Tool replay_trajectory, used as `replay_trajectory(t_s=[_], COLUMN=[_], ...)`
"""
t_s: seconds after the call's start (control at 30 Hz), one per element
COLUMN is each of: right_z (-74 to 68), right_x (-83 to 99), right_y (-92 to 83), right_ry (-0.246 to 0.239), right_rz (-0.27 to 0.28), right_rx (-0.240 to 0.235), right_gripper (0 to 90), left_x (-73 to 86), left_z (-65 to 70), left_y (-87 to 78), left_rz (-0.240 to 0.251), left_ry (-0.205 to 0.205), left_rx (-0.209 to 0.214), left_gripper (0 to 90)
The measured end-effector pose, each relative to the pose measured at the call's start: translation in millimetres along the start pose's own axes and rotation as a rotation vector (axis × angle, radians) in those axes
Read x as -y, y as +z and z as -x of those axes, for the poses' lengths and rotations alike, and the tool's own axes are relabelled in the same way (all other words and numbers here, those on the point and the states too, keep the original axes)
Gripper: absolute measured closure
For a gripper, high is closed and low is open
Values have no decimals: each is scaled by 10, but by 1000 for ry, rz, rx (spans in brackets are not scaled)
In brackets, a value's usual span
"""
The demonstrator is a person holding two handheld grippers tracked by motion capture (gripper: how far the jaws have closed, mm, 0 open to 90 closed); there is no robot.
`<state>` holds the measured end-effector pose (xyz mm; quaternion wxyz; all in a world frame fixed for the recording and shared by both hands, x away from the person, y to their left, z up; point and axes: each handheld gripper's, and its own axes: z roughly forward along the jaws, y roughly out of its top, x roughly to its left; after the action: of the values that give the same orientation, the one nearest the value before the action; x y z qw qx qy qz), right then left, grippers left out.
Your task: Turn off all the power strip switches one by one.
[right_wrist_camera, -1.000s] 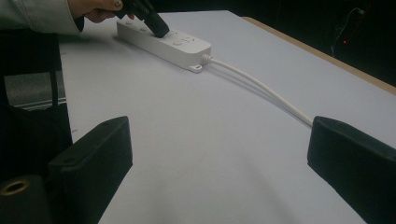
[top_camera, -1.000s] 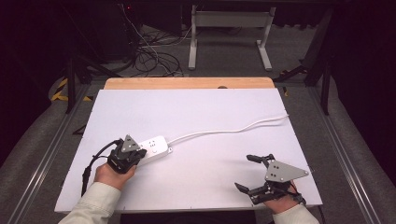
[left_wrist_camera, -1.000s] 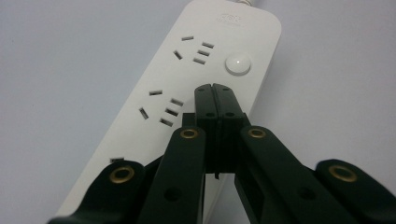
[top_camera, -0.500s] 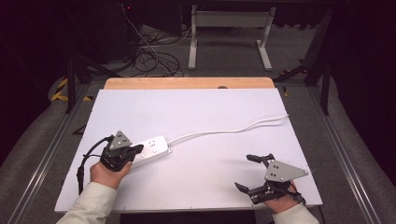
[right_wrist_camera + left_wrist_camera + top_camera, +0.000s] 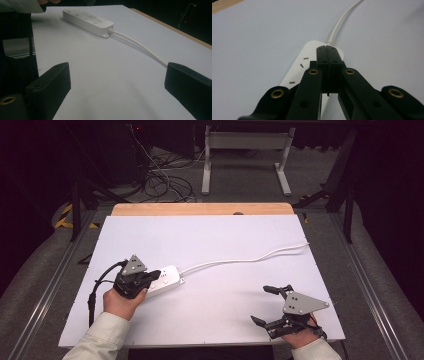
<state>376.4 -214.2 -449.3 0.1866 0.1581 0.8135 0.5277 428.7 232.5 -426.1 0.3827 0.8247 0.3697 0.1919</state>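
A white power strip lies on the left part of the white table top. Its white cable runs off to the right edge. My left gripper is shut, with nothing between its jaws, and its tips hover over the strip's left end. In the left gripper view the closed jaws point along the strip toward the cable. My right gripper stands open near the front right corner, well apart from the strip. The right gripper view has the open jaws aimed at the strip and cable.
A wooden strip borders the table's far edge. Beyond it are a white desk frame and tangled cables on the floor. A black cable trails from the left gripper. A pale sleeve shows behind the strip.
My left gripper has risen slightly over the strip's end, still shut. The right gripper and the strip have not moved.
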Motion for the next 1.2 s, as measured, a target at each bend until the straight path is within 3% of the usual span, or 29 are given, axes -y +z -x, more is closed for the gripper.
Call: replay_trajectory(t_s=[0.4,0.67,1.07,1.2], right_z=[2,5,2,1], right_x=[6,5,4,3], right_y=[3,-5,-11,-14], right_ry=[3,-4,-3,-4], right_rz=[-1,5,5,4], right_rx=[-4,-4,-4,-3], right_gripper=[72,72,72,72], left_x=[-148,-117,-69,-50], left_z=[78,49,45,36], left_y=[287,300,347,376], left_rz=[-38,-58,-135,-151], left_ry=[20,28,71,66], left_rx=[17,-3,-10,-9], left_gripper=[900,900,900,900])
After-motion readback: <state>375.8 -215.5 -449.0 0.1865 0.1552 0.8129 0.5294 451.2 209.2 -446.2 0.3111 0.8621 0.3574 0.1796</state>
